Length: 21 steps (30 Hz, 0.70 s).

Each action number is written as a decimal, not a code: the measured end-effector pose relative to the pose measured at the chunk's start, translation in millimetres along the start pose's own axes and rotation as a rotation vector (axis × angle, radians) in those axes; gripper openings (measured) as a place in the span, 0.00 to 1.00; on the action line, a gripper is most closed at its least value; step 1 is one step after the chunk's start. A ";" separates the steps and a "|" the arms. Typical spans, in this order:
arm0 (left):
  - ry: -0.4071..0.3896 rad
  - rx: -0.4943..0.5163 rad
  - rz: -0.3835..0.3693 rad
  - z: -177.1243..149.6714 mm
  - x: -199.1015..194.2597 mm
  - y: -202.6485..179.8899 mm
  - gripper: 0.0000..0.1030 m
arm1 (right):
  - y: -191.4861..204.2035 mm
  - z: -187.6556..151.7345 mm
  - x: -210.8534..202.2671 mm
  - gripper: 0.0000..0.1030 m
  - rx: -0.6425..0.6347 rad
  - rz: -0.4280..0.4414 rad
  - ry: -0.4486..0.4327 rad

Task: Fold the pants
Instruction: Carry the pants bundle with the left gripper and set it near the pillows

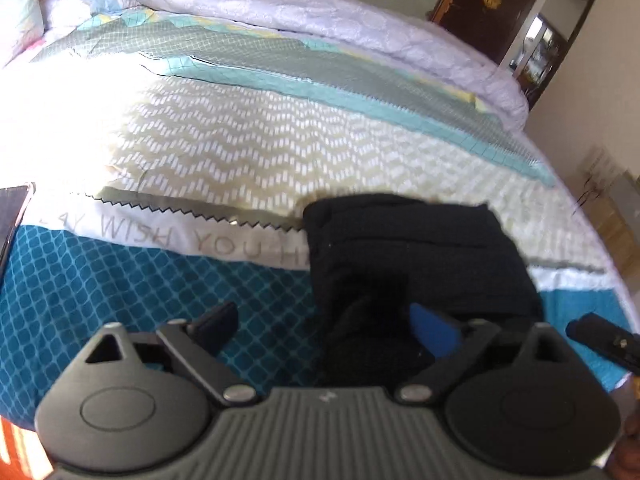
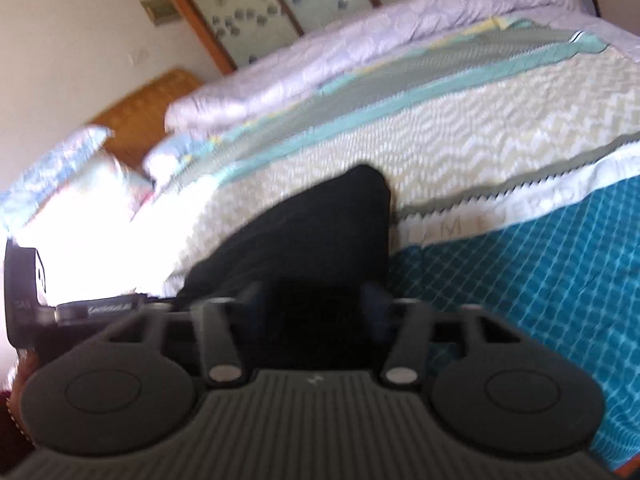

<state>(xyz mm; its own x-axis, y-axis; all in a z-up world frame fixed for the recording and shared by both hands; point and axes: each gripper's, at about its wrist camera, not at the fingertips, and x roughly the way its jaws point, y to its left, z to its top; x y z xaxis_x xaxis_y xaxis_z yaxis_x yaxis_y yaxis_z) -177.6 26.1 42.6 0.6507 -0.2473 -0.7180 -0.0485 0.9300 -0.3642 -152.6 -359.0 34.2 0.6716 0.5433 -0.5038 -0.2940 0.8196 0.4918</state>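
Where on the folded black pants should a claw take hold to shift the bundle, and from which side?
Judging from the left wrist view, grip the pants at the thick near edge, coming in from the teal front of the bedspread. That edge faces the open left claw, and its stacked layers should lift together.

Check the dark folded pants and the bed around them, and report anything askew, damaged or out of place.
Nothing stands out. The black folded pants lie as a compact bundle on the patterned teal and white bedspread. Their near edge is slightly bunched between the open left gripper. The pictures are blurred, so small flaws cannot be ruled out.
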 end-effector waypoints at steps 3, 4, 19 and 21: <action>0.064 -0.089 -0.103 6.9 5.6 11.7 1.00 | -21.3 6.6 -5.2 0.82 0.070 0.021 -0.023; 0.094 -0.106 -0.122 7.3 12.1 13.2 1.00 | -27.1 7.3 -3.2 0.83 0.092 0.025 -0.010; 0.177 -0.130 -0.319 44.5 59.8 -17.7 0.52 | -33.5 24.9 63.3 0.50 0.273 0.297 0.209; 0.109 -0.118 -0.344 80.0 55.3 -21.3 0.52 | -24.6 51.6 65.5 0.49 0.241 0.332 0.166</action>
<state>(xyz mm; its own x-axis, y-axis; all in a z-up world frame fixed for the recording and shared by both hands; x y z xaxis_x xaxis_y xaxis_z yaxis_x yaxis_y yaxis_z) -79.9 14.3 58.2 0.5602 -0.5730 -0.5981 0.0678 0.7514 -0.6564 -66.3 -353.1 25.8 0.4433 0.8079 -0.3883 -0.2951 0.5406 0.7878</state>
